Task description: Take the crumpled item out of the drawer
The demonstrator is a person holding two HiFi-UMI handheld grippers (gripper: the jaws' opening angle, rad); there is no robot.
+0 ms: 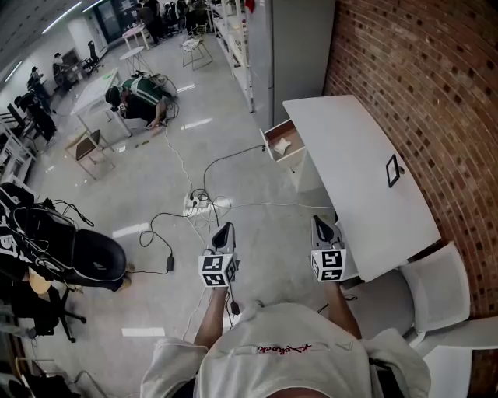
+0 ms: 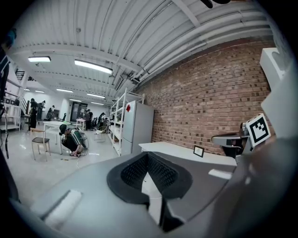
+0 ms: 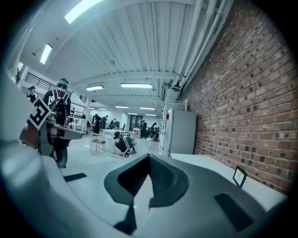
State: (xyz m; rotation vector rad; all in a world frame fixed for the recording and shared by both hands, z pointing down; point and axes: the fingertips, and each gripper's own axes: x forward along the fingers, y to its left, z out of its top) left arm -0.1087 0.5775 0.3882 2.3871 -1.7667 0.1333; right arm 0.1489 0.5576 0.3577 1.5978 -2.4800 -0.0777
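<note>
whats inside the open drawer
A pale crumpled item lies in the drawer. The drawer's rear is covered by the white desk top, so anything there stays unseen.

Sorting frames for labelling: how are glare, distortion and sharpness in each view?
Head view: sharp and evenly lit, with glare patches on the floor and the desk bowed by the lens. Left gripper view: heavy fisheye, dark corners, the brick wall curving. Right gripper view: same fisheye; the ceiling lights blown out.
</note>
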